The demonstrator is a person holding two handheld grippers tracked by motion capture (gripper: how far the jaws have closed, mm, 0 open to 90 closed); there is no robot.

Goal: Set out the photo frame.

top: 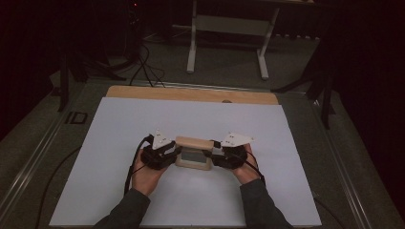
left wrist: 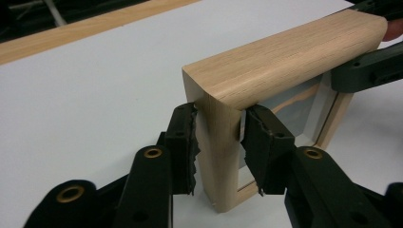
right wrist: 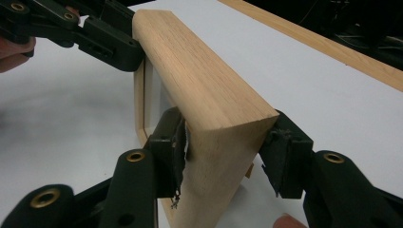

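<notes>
We have the left gripper (top: 168,151) at the left end of a small wooden frame (top: 193,152), its jaws partly open and straddling the frame's upright end piece; in the left gripper view the left pad sits against the wood while the right pad (left wrist: 256,142) stands just off it, so we cannot call it a firm grip. The right gripper (top: 217,155) brackets the right end, jaws fairly wide, both pads touching or nearly touching the wood (the contact is hard to judge).

The frame stands upright near the middle of a white sheet (top: 119,143) covering the desk (top: 191,94), whose wooden edge shows along the far side. Beyond it the room is dark, with a white stand (top: 229,28) and cables on the floor.

The gripper views show the frame's rounded top rail and a pale panel inside.
</notes>
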